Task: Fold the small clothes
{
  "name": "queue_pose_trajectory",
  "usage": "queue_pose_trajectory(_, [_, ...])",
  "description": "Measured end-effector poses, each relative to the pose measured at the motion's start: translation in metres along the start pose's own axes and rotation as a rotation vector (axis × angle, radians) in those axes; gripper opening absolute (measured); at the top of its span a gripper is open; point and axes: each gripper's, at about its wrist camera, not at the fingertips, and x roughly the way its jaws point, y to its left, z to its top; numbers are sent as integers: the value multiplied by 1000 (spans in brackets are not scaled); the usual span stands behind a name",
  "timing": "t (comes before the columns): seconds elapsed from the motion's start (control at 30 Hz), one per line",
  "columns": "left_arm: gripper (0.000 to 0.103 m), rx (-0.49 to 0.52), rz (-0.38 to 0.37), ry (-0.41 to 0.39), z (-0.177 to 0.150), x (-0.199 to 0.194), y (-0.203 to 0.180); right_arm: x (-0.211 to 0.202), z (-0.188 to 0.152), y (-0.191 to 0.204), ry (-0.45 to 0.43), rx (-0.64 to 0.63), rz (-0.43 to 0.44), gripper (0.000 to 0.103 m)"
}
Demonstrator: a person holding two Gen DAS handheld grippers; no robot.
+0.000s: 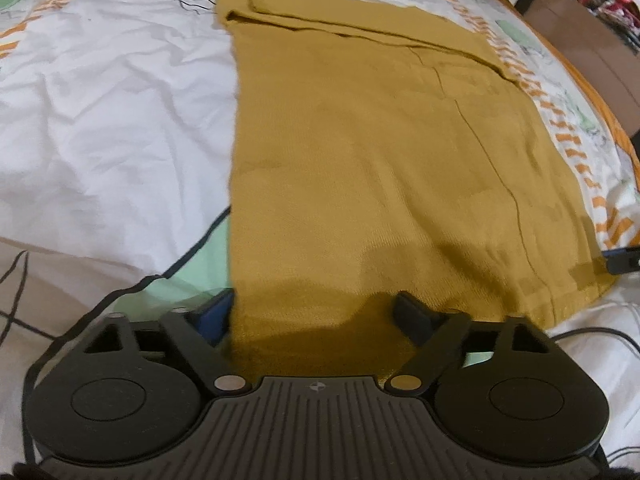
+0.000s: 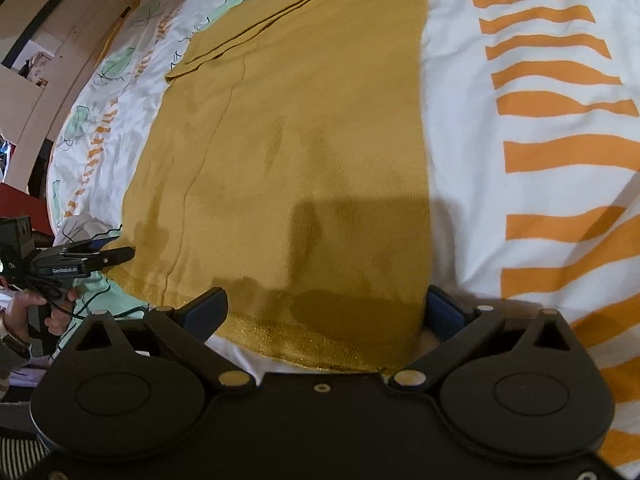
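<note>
So both grippers are lined up at the near hem of the mustard top (image 1: pixel 380 152), which lies flat on the bedsheet (image 1: pixel 100 120), already narrowed into a long strip with what looks like a sleeve folded across the far end.

Left gripper (image 1: pixel 316 312): fingers spread wide, straddling the hem's left corner. One finger (image 1: pixel 212 312) sits just outside the cloth's left edge, and the other (image 1: pixel 412 312) rests on top of the fabric. Nothing pinched yet.

Right gripper (image 2: pixel 332 308): also wide apart, at the hem's right corner. One finger (image 2: pixel 444 308) is just off the right edge, the other (image 2: pixel 208 308) over the hem further in. Cloth runs between them but isn't gripped.

My guess is the step is grabbing both near corners to fold the hem up toward the far end. To do it well, get one finger under all the layers at each corner, not just the top one, close both at about the same depth from the edge, then lift level so the strip doesn't skew. The knit looks soft and floppy, so a shallow pinch will likely slip out.
</note>
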Motion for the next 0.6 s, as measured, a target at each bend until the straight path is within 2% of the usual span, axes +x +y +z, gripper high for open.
queue_pose_trajectory(0.07, [56, -23, 10, -10, 0, -3, 4, -2, -1, 0, -2, -6, -12, 83])
queue_pose_trajectory(0.1, [53, -34, 16, -15, 0, -4, 5, -3, -2, 1, -4, -10, -26, 78])
queue_pose_trajectory(0.17, [41, -52, 14, -22, -1, -7, 5, -4, -3, 1, -9, -10, -58, 58])
queue_pose_trajectory(0.2, [37, -64, 20, -25, -1, -8, 6, -5, -2, 1, -11, -6, -71, 53])
queue_pose_trajectory(0.23, [30, -77, 27, -30, -1, -10, 7, -5, -2, 1, -14, 1, -76, 38])
queue_pose_trajectory(0.27, [25, -90, 30, -35, -1, -11, 8, -5, -3, -1, -15, 13, -69, 20])
queue_pose_trajectory(0.3, [9, -106, 23, -49, -2, -14, 10, -5, -3, -2, -17, 32, -55, 18])
queue_pose_trajectory(0.33, [8, -121, 0, -62, -4, -16, 11, -5, -3, -4, -26, 46, -48, 17])
queue_pose_trajectory(0.43, [7, -166, -9, -122, -8, -25, 11, -11, -3, -4, -71, 60, -16, 17])
queue_pose_trajectory(0.6, [7, -239, -26, -267, 1, -47, 12, -29, 4, 1, -210, 67, 78, 16])
